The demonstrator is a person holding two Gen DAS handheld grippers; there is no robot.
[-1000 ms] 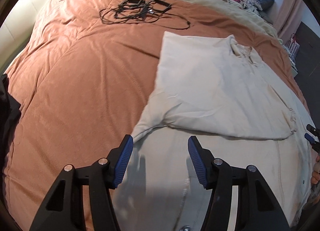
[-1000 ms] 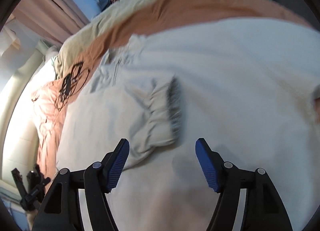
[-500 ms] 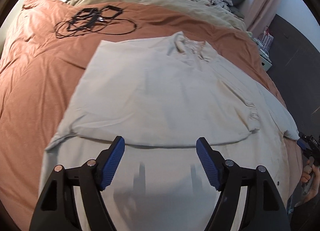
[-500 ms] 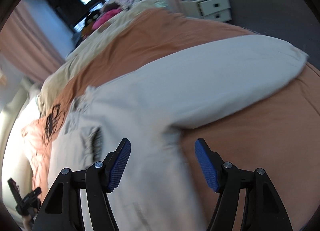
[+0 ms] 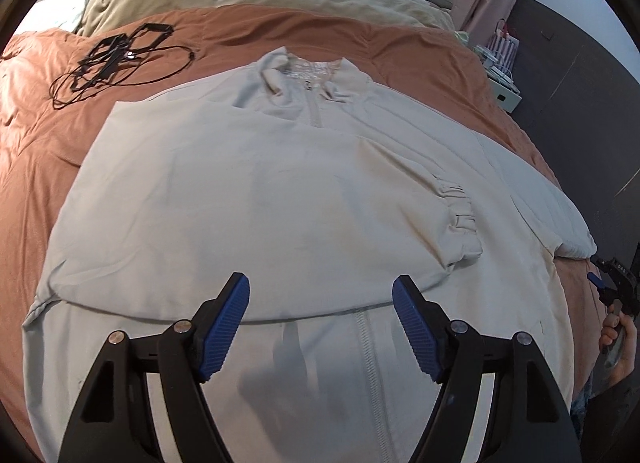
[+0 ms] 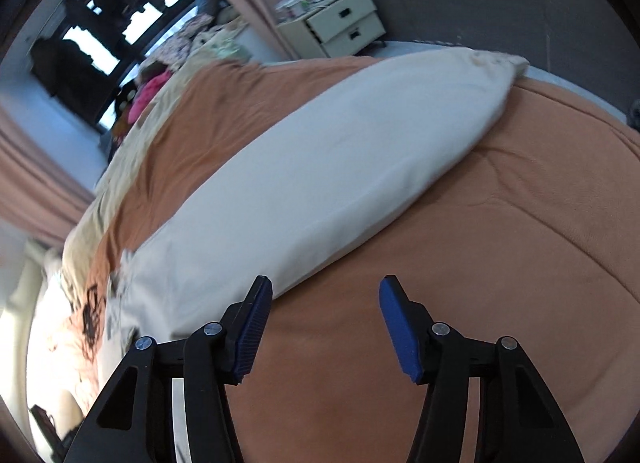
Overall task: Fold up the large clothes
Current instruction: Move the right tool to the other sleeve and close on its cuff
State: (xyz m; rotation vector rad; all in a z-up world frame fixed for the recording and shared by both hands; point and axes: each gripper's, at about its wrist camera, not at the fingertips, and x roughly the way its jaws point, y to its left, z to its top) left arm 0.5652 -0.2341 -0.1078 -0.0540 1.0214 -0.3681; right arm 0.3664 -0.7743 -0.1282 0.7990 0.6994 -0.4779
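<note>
Your left tongs [image 5: 320, 323] are spread wide and hold nothing, low over the jacket [image 5: 280, 191] lying flat on the bed [image 5: 420, 59]. One sleeve [image 5: 456, 219] is folded across. Your right tongs [image 6: 325, 323] are spread too, with the other sleeve [image 6: 340, 167] at 12 o'clock, likely next.

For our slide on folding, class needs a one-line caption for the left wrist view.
Open left claw hovers over a cream jacket, one sleeve folded across its front, on an orange bedspread.
</note>
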